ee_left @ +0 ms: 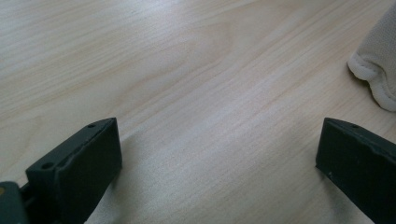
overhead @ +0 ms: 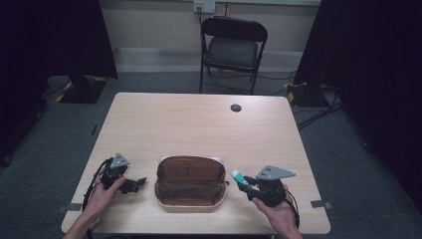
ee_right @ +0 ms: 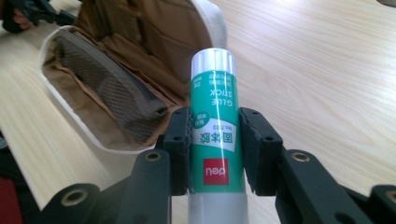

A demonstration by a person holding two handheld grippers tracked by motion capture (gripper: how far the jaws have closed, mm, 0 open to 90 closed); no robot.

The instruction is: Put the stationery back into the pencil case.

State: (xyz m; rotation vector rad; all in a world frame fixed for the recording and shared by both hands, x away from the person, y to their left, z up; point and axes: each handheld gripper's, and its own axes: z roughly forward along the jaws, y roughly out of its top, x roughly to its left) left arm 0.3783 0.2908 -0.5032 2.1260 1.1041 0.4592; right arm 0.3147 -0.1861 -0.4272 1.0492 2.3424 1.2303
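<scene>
Gripping a green glue stick with a white cap [ee_right: 215, 126], the right gripper [ee_right: 215, 149] has its two black jaws pressed on opposite sides of the tube's middle, label facing the camera and cap pointing away. In the high view the right gripper [overhead: 247, 183] sits at the near right of the light wooden table [overhead: 199, 124], with the glue stick [overhead: 239, 177] just right of the open brown fabric pencil case with a cream outer shell [overhead: 189, 185], close to its right edge.

The stick looks light and rigid, a smooth plastic cylinder, so it will likely tolerate a firm squeeze but could slip or roll between flat pads. The mid-body hold seems sound; taking it by the cap would risk pulling the cap off. The case [ee_right: 121, 70] looks soft and floppy, with a mesh pocket, so it may shift if pushed.

The left gripper [overhead: 130, 185] rests at the near left, jaws spread wide and empty over bare wood, with a cream corner of the case [ee_left: 378, 70] at the right edge of its own view.

The stick's lower end is hidden behind the gripper. Whether the tube touches the case cannot be told, and the label's small print is hard to read.
</scene>
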